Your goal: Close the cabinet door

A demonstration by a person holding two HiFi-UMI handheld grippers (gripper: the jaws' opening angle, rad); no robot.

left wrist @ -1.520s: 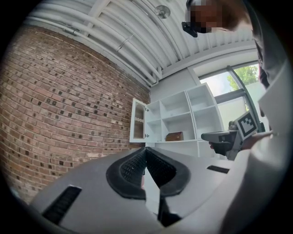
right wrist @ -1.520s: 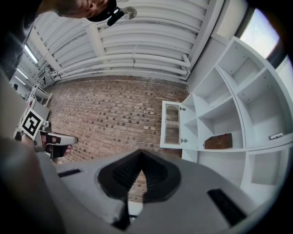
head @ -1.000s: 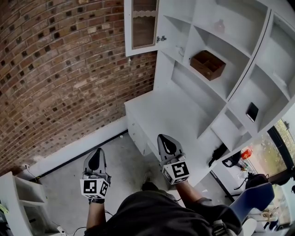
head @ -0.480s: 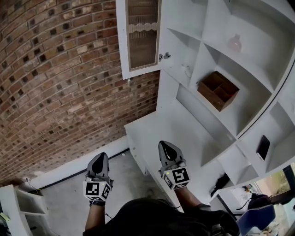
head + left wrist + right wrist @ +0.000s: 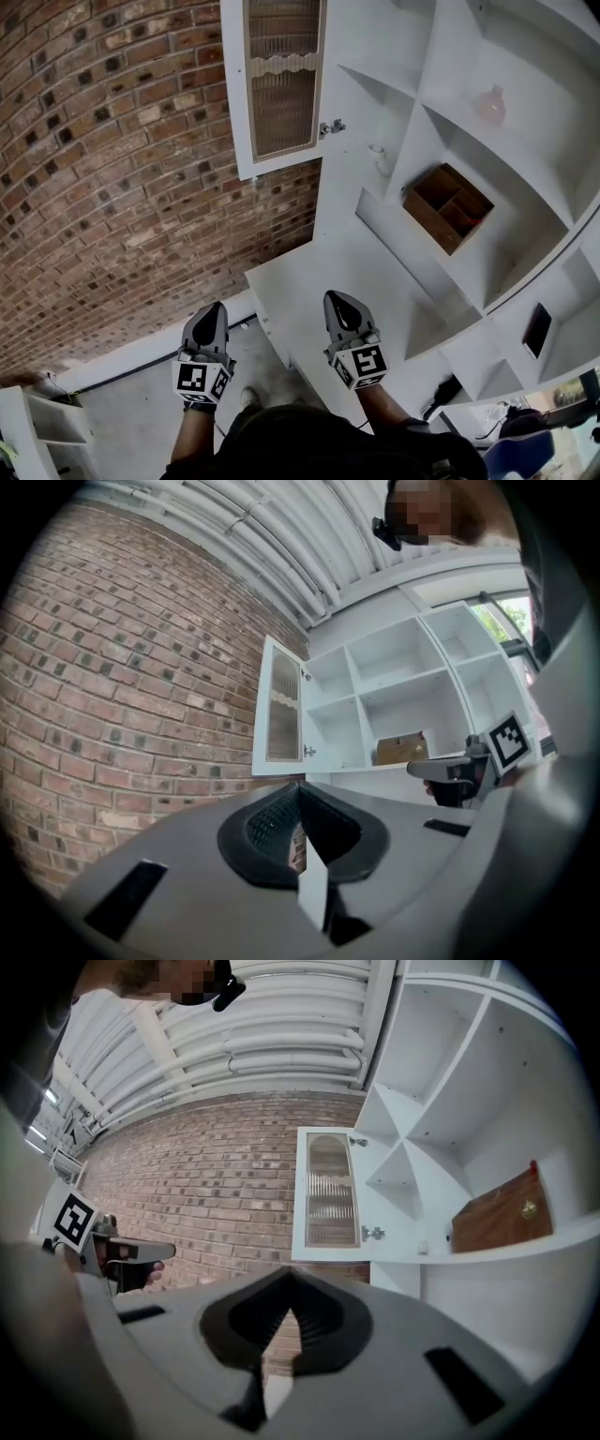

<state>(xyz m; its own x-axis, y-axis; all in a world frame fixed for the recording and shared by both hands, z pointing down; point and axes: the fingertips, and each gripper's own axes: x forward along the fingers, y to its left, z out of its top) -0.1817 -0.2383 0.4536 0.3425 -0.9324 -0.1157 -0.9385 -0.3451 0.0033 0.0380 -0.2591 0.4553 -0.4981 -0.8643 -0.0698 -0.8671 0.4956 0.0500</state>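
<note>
Open door point(image 5: 278, 84) well apart: 1 o'clock from left gripper point(image 5: 214, 314), 11 o'clock from right gripper point(image 5: 337, 302); both jaws pressed together, empty.

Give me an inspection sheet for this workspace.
Surface: desk top, white, bare where visible.
Job's things: cabinet door open, swung out toward the brick wall.
Clutter: wooden box, pink item and dark flat item, each in its own shelf compartment.
Grippers: left gripper and right gripper both shut, empty, well short of the door.
Cables: nothing seen.
Surroundings: brick wall, grey floor, small white shelf unit at lower left.
</note>
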